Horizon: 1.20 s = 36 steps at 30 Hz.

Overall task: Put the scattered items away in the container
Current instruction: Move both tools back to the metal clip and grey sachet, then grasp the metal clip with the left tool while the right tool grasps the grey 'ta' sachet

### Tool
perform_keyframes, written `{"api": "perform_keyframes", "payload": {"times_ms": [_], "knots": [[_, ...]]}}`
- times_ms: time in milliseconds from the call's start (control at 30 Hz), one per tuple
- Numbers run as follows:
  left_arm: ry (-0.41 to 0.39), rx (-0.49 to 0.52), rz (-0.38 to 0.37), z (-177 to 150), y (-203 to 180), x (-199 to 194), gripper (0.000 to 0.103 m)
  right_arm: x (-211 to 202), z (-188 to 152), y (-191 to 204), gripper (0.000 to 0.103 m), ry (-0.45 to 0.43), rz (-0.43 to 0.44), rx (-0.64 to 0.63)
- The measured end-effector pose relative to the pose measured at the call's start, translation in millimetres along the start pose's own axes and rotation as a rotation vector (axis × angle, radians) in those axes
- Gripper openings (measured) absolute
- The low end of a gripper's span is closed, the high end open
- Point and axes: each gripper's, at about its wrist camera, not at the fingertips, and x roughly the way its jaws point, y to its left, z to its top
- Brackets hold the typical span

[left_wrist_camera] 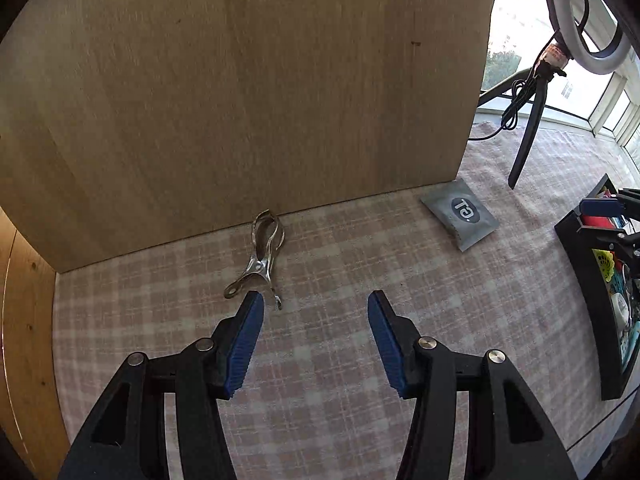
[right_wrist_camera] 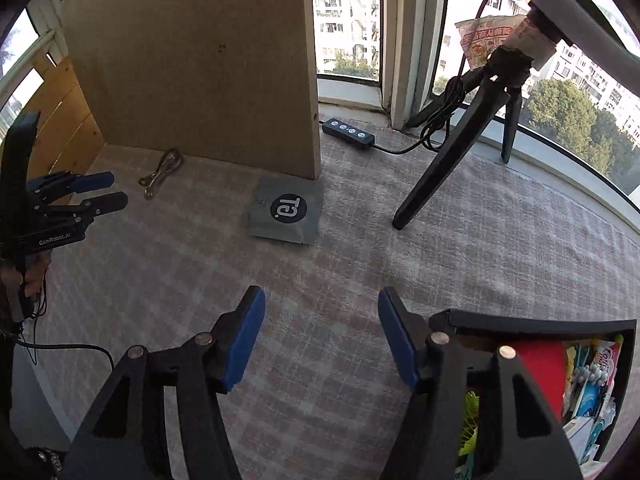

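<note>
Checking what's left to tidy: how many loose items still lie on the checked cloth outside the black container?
2. A metal clip lies by the wooden panel's foot; a grey sachet lies near the panel's corner. Others may be hidden out of frame.

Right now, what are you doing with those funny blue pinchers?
A person is tidying small things into a black container, holding a tool in each hand. Both the left tool and the right tool are open and hold nothing. Two things are not yet put away on the checked cloth: a metal clip lying by the wooden board, just ahead of the left tool, and a grey packet at the board's corner. The container already holds several colourful items.
</note>
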Motion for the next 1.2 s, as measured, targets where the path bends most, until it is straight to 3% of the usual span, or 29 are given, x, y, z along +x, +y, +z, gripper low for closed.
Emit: {"api": "perform_keyframes", "payload": {"times_ms": [167, 500, 867, 1000, 1200], "knots": [[0.023, 0.0, 0.008, 1.9, 24.6, 16.9, 0.052, 43.7, 30.5, 17.2, 0.06, 0.062, 0.051, 0.046], [0.063, -0.018, -0.036, 12.2, 45.6, 53.3, 0.052, 98.4, 59.7, 33.4, 0.06, 0.131, -0.009, 0.062], [0.066, -0.03, -0.069, 16.7, 39.0, 78.7, 0.052, 115.3, 63.7, 35.9, 0.061, 0.155, -0.042, 0.077], [0.071, -0.025, -0.068, 17.8, 33.5, 85.2, 0.05, 118.9, 62.0, 30.0, 0.069, 0.152, -0.033, 0.111], [0.088, -0.028, -0.051, 14.0, 32.1, 95.2, 0.049, 118.5, 58.5, 31.1, 0.07, 0.154, -0.043, 0.098]]}}
